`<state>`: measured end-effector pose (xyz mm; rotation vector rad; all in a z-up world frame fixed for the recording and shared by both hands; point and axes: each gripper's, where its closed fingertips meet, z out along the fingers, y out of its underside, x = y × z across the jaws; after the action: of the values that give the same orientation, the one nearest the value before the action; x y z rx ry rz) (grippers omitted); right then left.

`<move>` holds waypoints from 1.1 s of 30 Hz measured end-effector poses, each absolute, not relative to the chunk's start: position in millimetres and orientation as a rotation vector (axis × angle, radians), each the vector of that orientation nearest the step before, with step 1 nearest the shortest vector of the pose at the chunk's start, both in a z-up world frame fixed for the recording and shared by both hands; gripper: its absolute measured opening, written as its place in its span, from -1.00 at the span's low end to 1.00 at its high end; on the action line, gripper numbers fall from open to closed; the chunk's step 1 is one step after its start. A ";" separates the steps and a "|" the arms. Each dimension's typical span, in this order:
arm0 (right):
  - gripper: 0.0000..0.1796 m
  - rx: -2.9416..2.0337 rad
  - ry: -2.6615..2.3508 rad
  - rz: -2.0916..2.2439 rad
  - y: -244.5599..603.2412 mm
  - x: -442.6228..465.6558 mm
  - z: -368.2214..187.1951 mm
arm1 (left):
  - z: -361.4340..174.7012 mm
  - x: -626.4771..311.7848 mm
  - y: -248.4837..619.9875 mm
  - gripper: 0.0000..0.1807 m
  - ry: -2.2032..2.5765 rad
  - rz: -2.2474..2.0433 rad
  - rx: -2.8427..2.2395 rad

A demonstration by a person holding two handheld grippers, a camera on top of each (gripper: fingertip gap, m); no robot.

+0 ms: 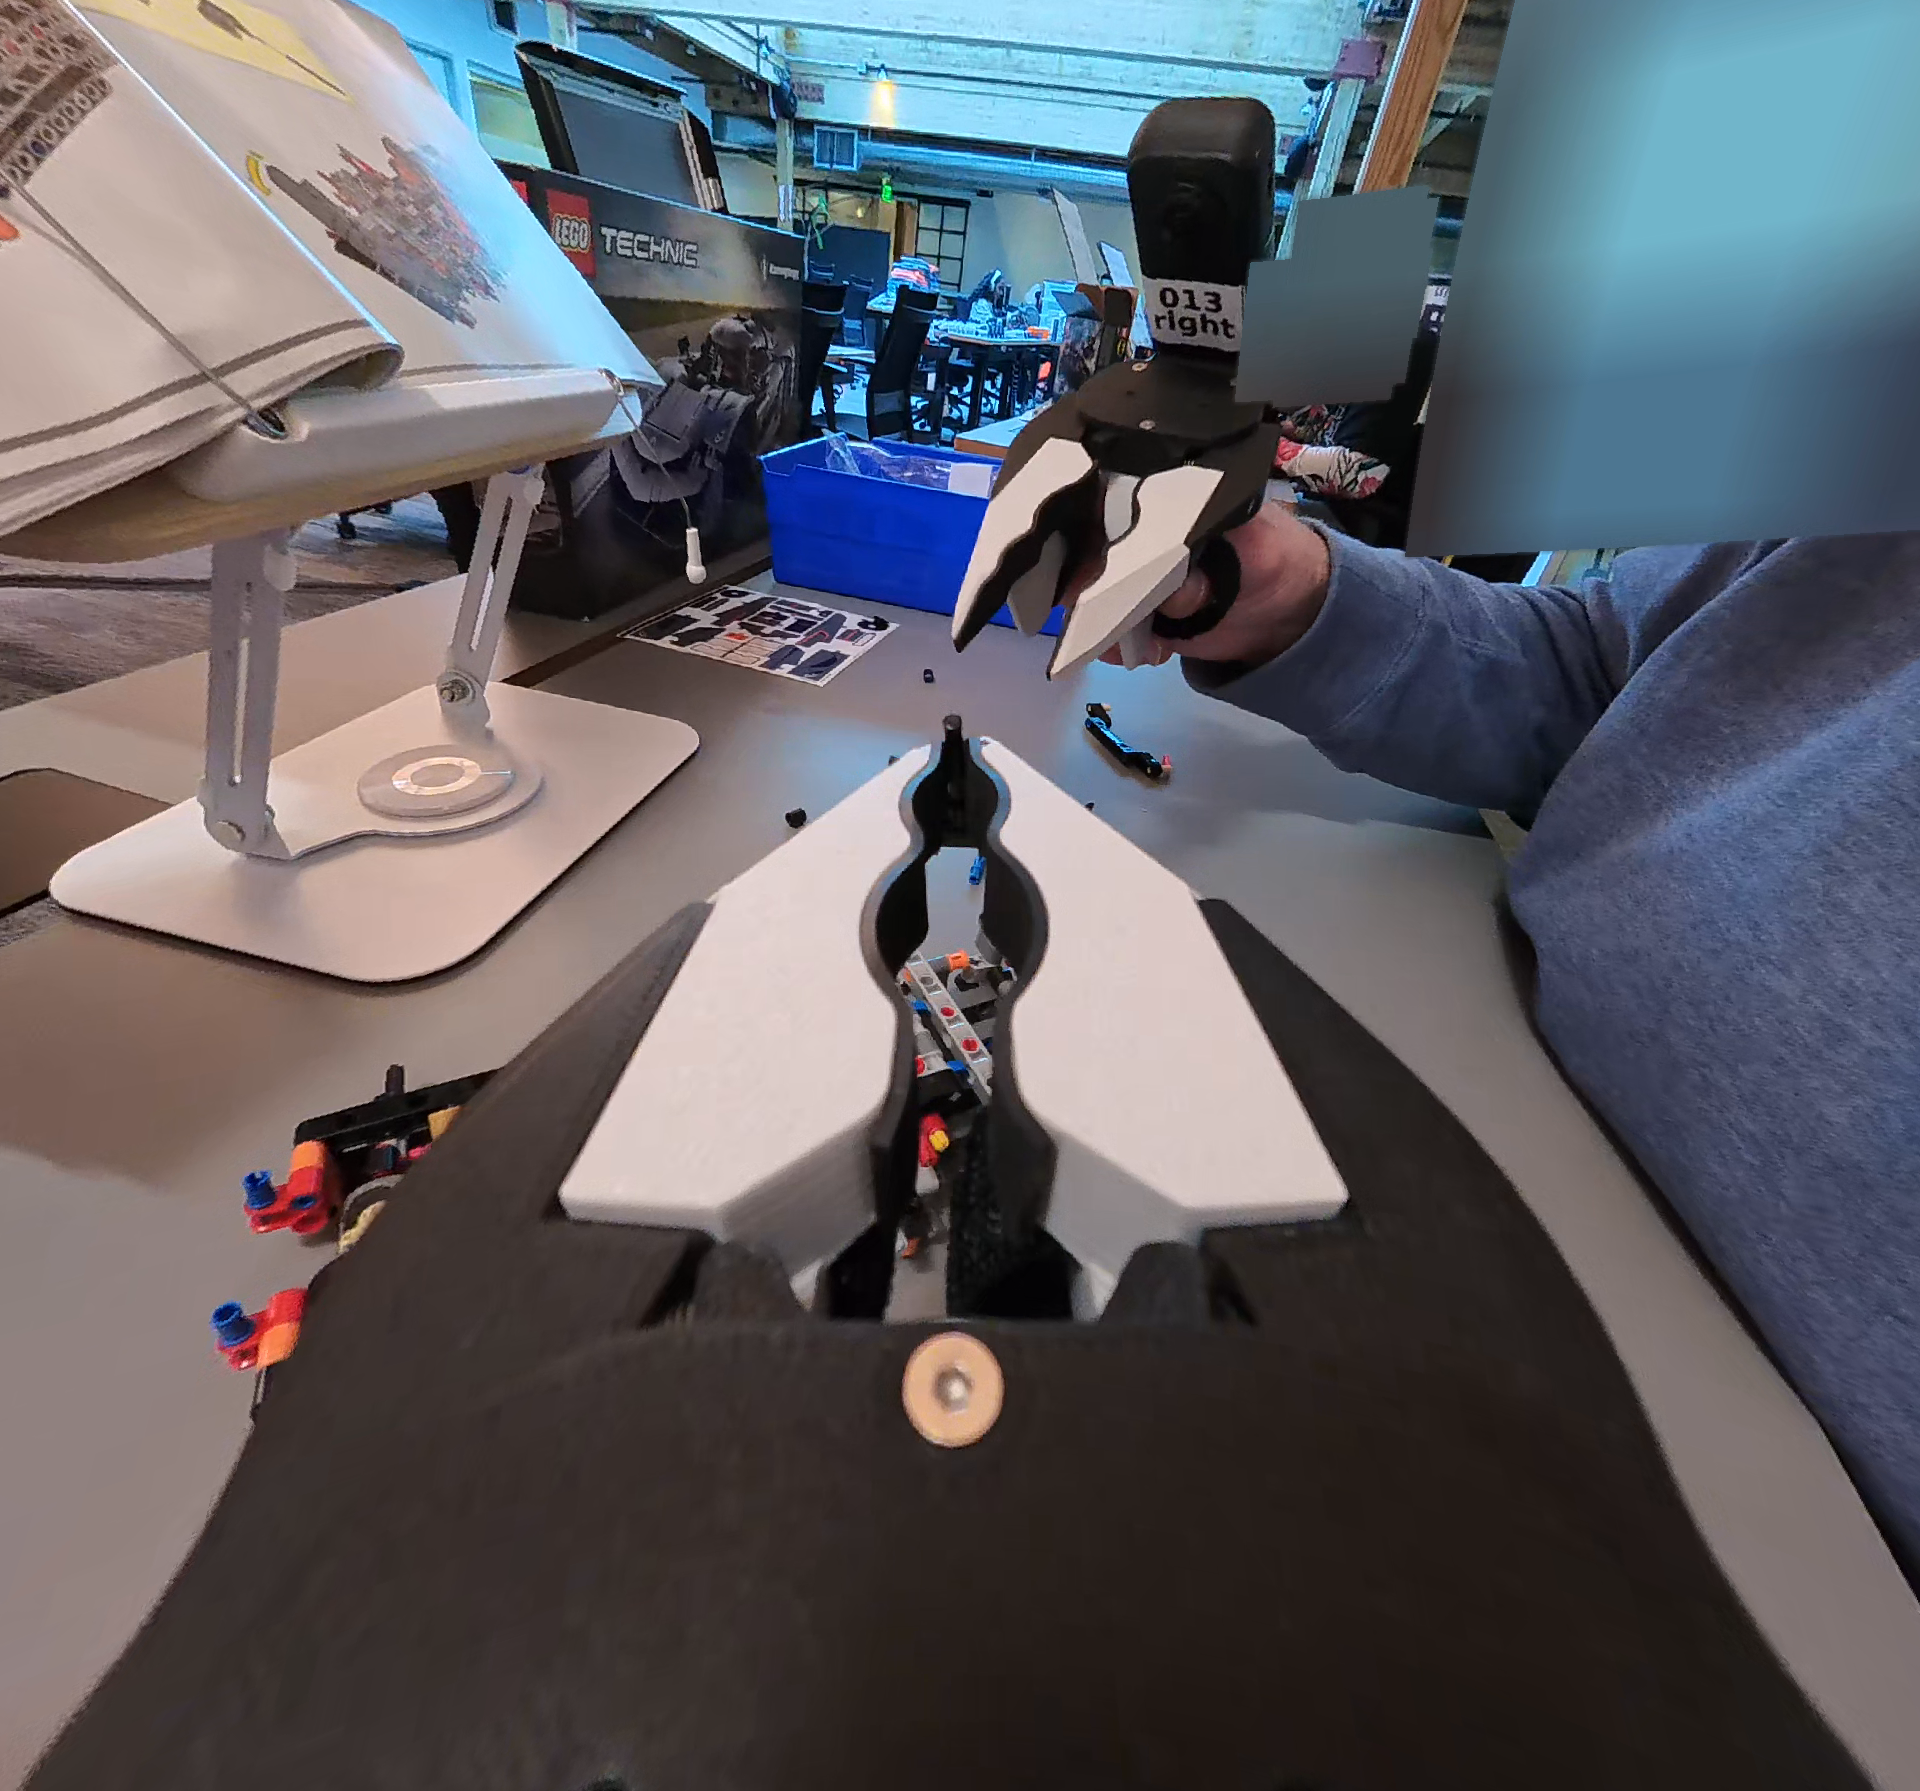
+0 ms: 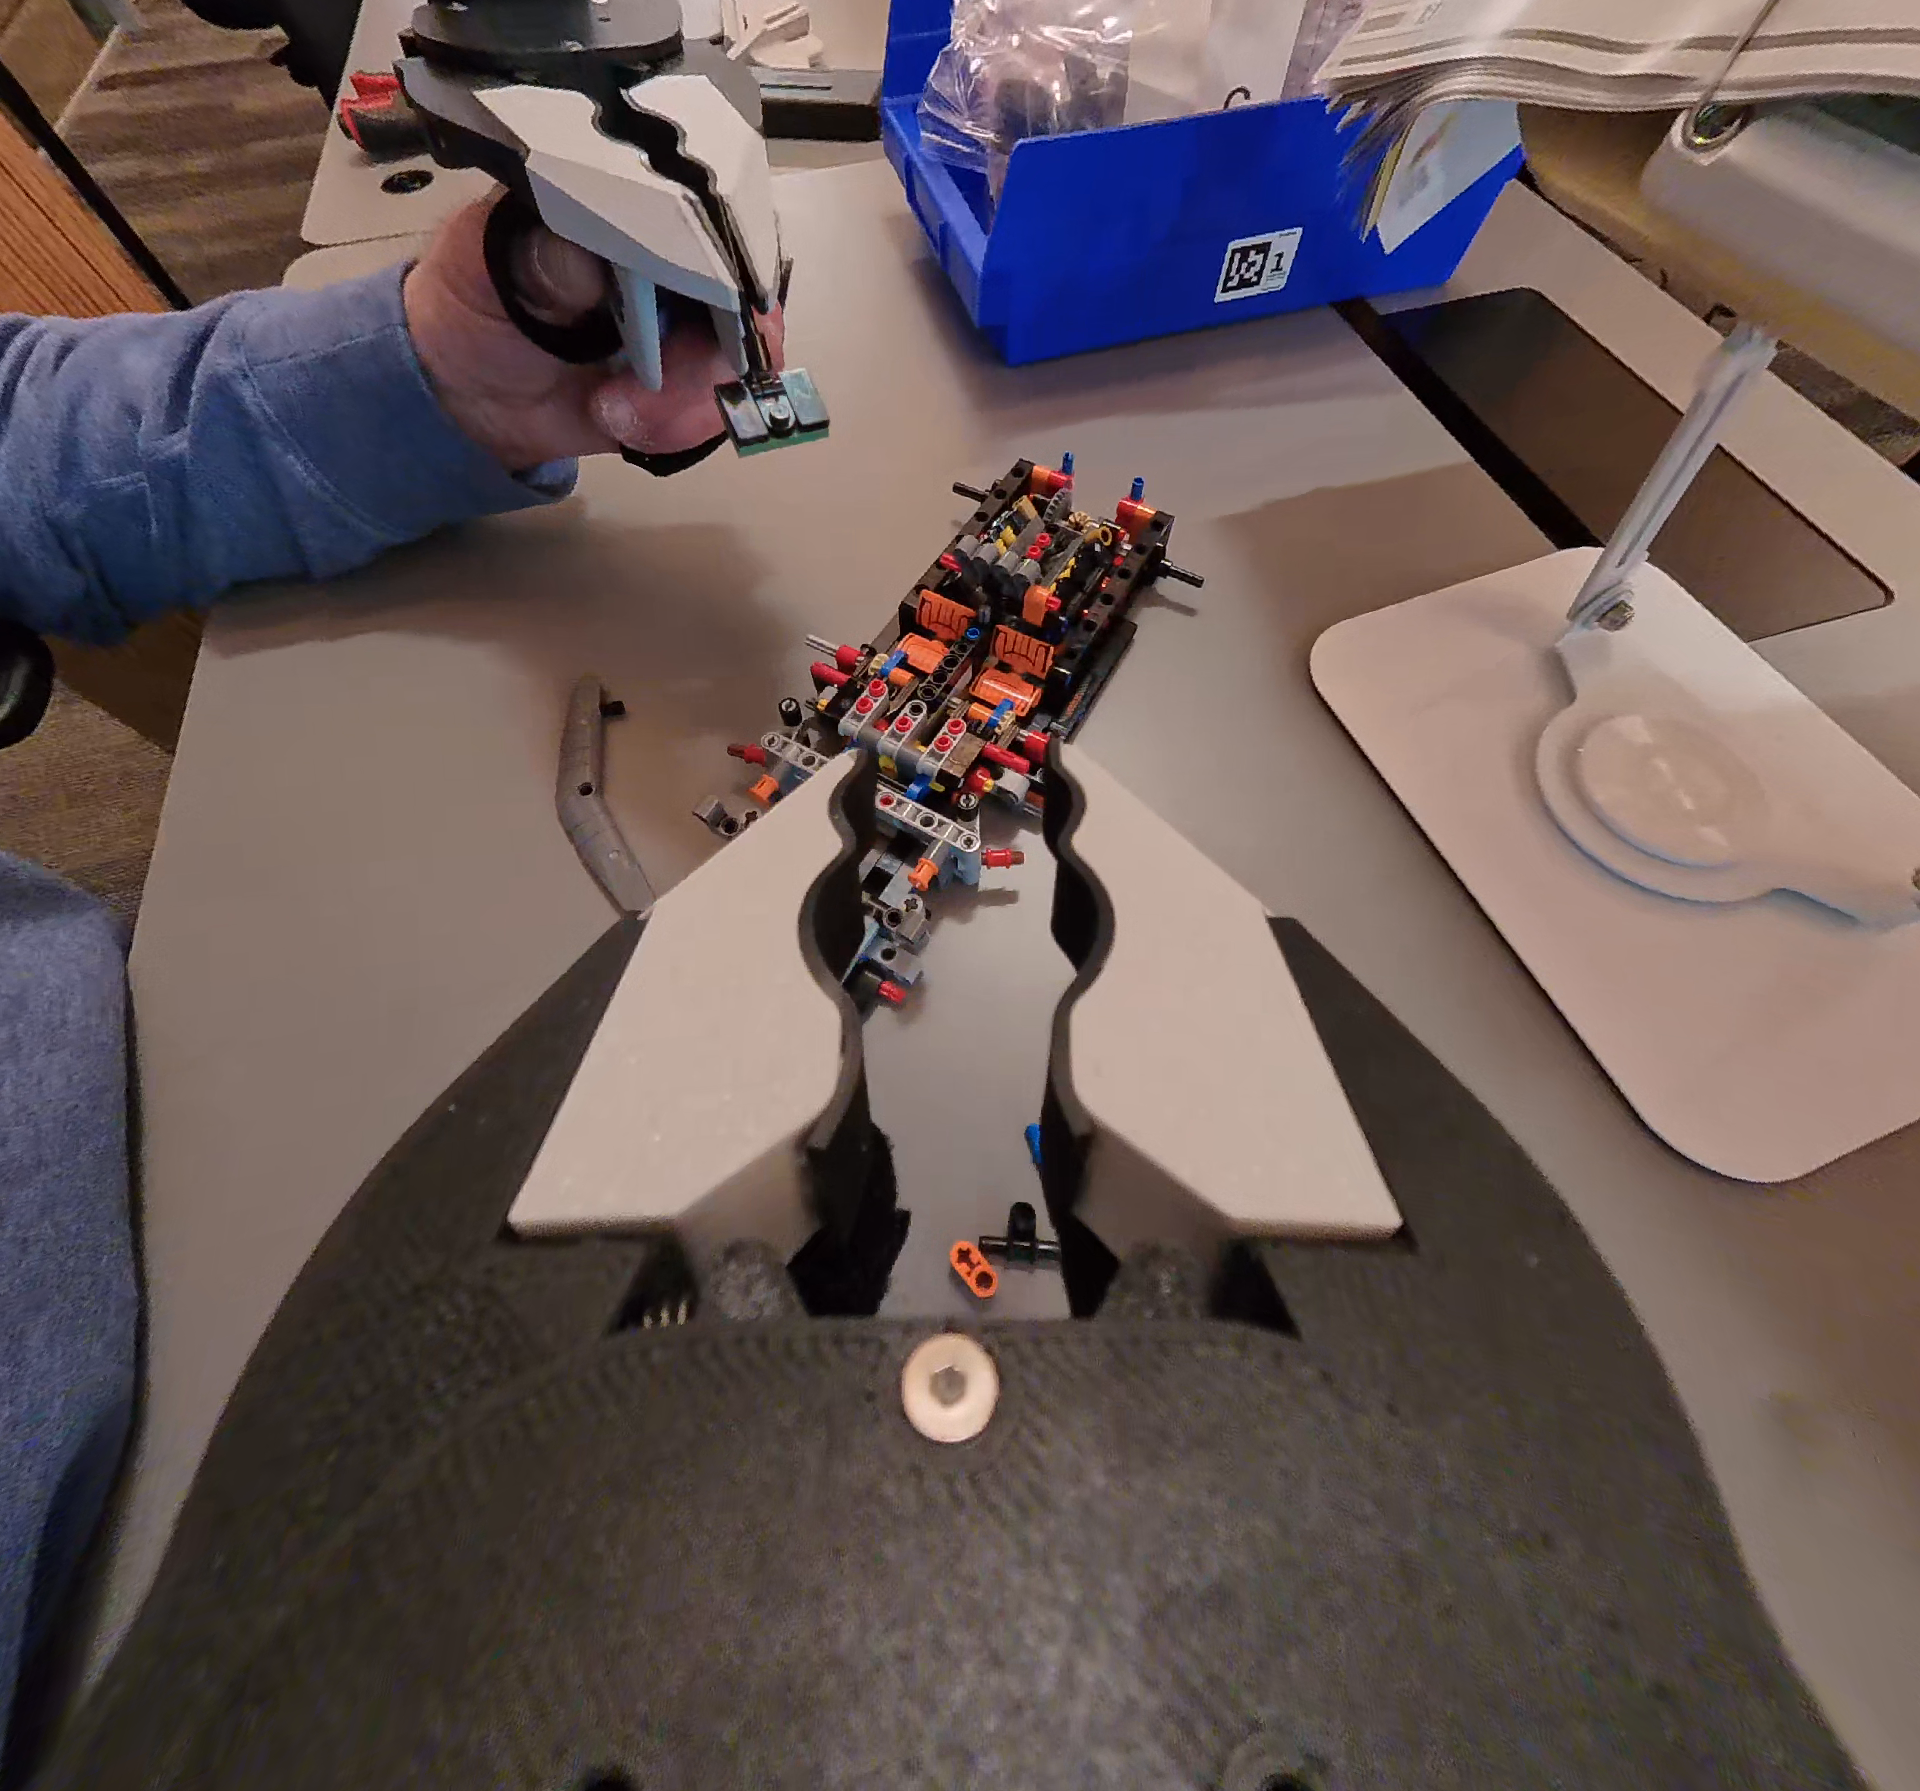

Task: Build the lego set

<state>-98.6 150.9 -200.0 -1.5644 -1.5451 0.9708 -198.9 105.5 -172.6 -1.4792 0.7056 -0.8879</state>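
The partly built Lego chassis [image 2: 1018, 629], black with orange, red and grey parts, lies on the grey table [image 2: 364, 910]. My left gripper [image 2: 758, 359] is shut on a small black and green piece [image 2: 774, 413] and holds it above the table, left of and behind the chassis. In the left wrist view the left gripper [image 1: 954, 754] shows the piece [image 1: 952, 731] as a black stub at its tips. My right gripper [image 2: 956, 765] is open and empty, hovering over the near end of the chassis. It also shows in the left wrist view [image 1: 1013, 645], raised above the table.
A blue bin [image 2: 1143, 214] with parts bags stands behind the chassis. A white book stand [image 2: 1621, 837] holding the instruction booklet [image 1: 260, 214] is on one side. A grey curved part [image 2: 587, 796], an orange piece [image 2: 974, 1266], a sticker sheet [image 1: 758, 635] and the set's box [image 1: 665, 266] are also there. One gripper's finger ends stand about 12 cm off the other's.
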 end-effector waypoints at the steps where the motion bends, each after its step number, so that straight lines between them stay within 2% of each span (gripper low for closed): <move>1: -0.67 -1.568 -1.548 0.972 150.5 -98.9 -201.0 | -173.5 -198.3 105.8 -1.00 0.706 -0.889 -1.482; 7: -0.64 -1.649 -1.603 0.996 147.5 -102.8 -224.0 | -176.0 -196.8 107.4 -1.00 0.708 -0.887 -1.490; 12: -0.57 -1.695 -1.773 0.918 152.7 -109.7 -276.3 | -178.6 -197.9 109.6 -1.00 0.699 -0.890 -1.499; 14: -0.66 -1.690 -1.815 0.907 156.1 -112.2 -288.6 | -179.0 -198.6 109.9 -1.00 0.695 -0.890 -1.500; 19: -0.71 -1.564 -1.928 0.916 164.0 -124.0 -290.2 | -182.0 -200.3 112.8 -1.00 0.685 -0.896 -1.510; 24: -0.72 -1.346 -2.213 0.701 172.7 -128.4 -307.6 | -185.6 -200.4 114.4 -1.00 0.688 -0.892 -1.522; 31: -0.82 -1.108 -2.474 0.539 159.9 -132.8 -323.3 | -189.1 -202.5 116.3 -1.00 0.687 -0.896 -1.532; 33: -0.91 -1.079 -2.481 0.527 159.8 -135.4 -322.6 | -189.2 -202.4 115.9 -1.00 0.690 -0.895 -1.533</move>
<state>-135.4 159.8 -322.6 -1.0790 -2.4811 0.5273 -202.4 115.9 -189.2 -1.5327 0.6904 -0.8952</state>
